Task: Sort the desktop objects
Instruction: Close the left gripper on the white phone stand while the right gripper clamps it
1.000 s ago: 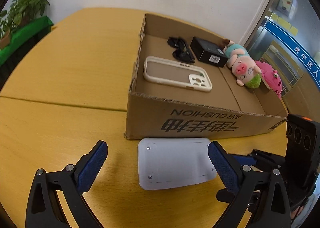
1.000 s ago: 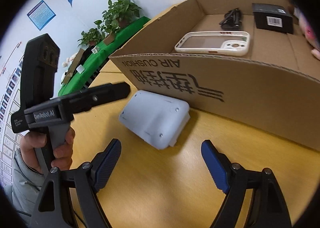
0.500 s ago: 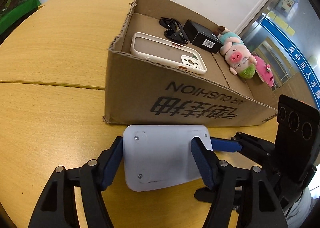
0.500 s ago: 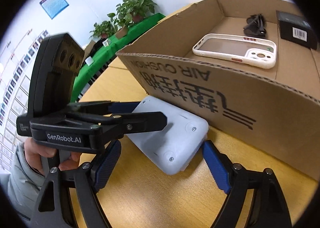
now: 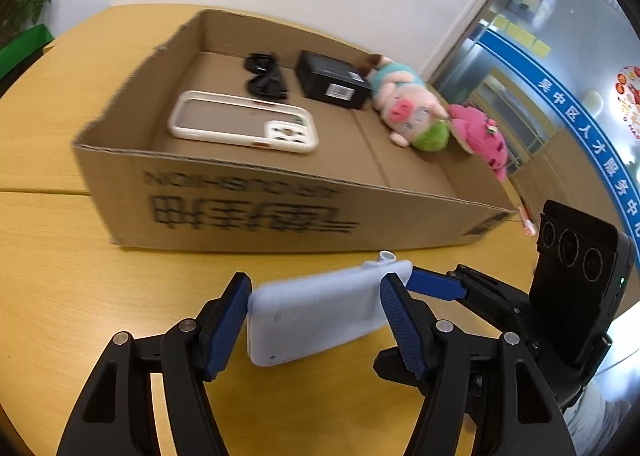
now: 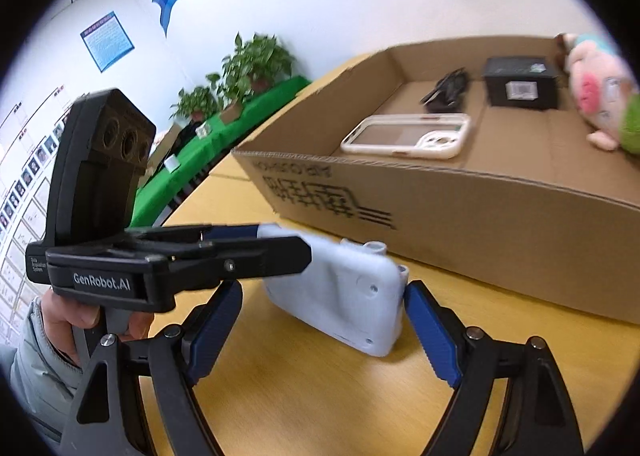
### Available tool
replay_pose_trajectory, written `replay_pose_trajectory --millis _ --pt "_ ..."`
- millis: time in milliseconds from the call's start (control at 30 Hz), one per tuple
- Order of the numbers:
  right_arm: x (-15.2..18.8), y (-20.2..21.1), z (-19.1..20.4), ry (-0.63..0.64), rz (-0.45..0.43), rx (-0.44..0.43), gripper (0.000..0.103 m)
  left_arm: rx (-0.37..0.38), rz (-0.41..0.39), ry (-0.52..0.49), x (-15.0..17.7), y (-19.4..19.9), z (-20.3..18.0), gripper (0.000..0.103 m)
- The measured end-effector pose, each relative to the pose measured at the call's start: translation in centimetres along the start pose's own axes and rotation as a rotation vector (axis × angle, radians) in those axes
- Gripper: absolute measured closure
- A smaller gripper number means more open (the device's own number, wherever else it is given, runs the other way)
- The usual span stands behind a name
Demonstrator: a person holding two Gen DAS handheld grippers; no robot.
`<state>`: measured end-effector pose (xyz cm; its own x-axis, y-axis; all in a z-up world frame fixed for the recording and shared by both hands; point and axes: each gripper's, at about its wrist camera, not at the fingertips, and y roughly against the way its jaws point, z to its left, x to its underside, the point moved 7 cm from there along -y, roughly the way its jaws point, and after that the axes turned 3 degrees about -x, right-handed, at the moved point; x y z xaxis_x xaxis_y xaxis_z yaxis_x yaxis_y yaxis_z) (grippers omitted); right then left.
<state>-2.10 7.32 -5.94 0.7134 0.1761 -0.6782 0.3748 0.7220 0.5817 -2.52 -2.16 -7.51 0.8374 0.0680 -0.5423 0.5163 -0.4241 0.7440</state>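
Note:
My left gripper (image 5: pixel 316 320) is shut on a pale grey-white plastic device (image 5: pixel 316 316) and holds it tilted just above the yellow table, in front of the cardboard box (image 5: pixel 240 208). In the right wrist view the device (image 6: pixel 352 296) sits between the left gripper's fingers (image 6: pixel 240 232) and is partly hidden by them. My right gripper (image 6: pixel 320 332) is open around the device's near end, its right pad close to the device's corner. In the box lie a white phone case (image 5: pixel 244 128), black sunglasses (image 5: pixel 264 78), a black box (image 5: pixel 332 80) and plush toys (image 5: pixel 412 112).
The box's front wall (image 6: pixel 460 220) stands just behind the device. A pink pen (image 5: pixel 526 222) lies by the box's right corner. Potted plants on a green surface (image 6: pixel 240 96) stand beyond the table's left edge. Bare yellow tabletop (image 5: pixel 60 276) spreads to the left.
My left gripper closed on the white device and lifted and tilted it off the table. My right gripper moved in around the device's end.

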Motion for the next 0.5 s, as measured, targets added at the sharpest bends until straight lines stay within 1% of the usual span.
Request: replay_pose_trajectory --millis 100,233,367,433,500 --pt "0.2 1.5 0.2 0.035 -0.037 0.034 0.019 0.038 -0.001 0.0 0.6 0.2 -1.6 0.033" --pt "1.0 3.5 0.9 0.067 -0.071 0.025 0.019 0.066 0.012 -0.022 1.5 0.3 -3.2 0.033" --pt "2.3 4.4 2.0 0.12 -0.065 0.026 0.019 0.051 0.017 -0.036 2.8 0.8 -3.9 0.033" --pt "3.1 4.6 1.7 0.111 -0.055 0.037 0.019 0.04 0.019 -0.029 3.4 1.1 -3.6 0.033" --pt "3.6 5.0 0.7 0.072 -0.052 0.059 0.019 0.012 0.029 -0.023 3.9 1.3 -2.9 0.033"
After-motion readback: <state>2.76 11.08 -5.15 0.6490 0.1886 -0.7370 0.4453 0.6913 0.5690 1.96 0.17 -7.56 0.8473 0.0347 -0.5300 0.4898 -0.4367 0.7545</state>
